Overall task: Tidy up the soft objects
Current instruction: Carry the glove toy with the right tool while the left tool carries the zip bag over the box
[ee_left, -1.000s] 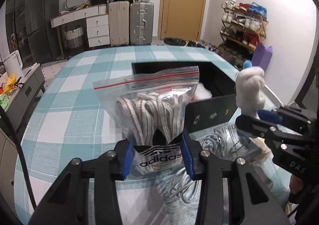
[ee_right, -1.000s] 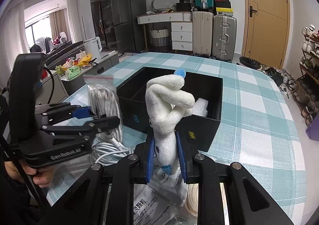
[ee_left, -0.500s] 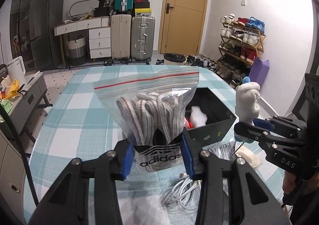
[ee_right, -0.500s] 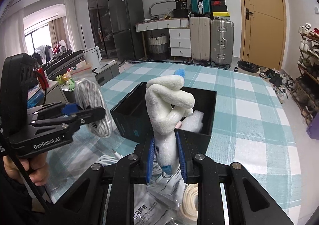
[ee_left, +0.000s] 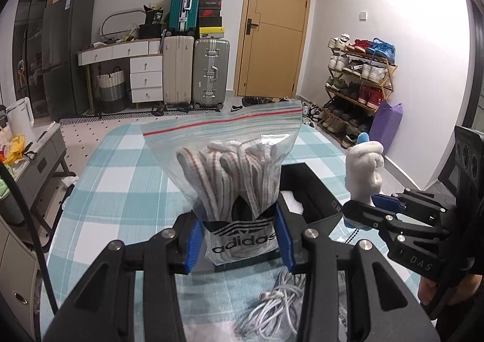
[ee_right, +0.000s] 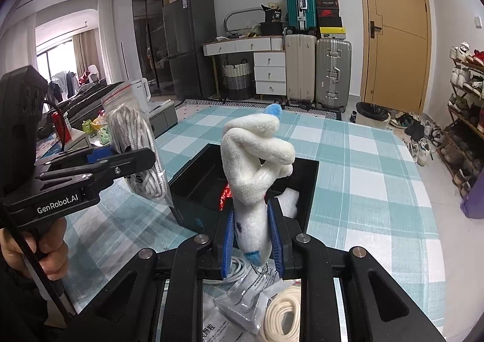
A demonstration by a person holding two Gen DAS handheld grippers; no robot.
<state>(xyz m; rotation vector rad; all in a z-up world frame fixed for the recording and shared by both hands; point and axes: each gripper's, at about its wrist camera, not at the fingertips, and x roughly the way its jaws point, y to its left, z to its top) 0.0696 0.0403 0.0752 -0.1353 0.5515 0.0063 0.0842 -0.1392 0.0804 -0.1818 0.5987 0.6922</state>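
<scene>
A clear zip bag of striped shoelaces with a black brand logo stands upright in my left gripper, which is shut on its lower part. In the right wrist view the same zip bag hangs at the left in the left gripper. My right gripper is shut on a white plush toy with a blue tip, held upright above the near wall of a black open box. The plush toy also shows at the right of the left wrist view. Both loads hang in the air over the table.
The box holds something red and white padding. On the checked tablecloth near me lie a white cable coil, a cream rope coil and flat plastic packets. Suitcases, drawers and a shoe rack stand beyond the table.
Both grippers have risen with their loads still gripped. The box and the table now sit lower in both views, and more of the room behind shows.
</scene>
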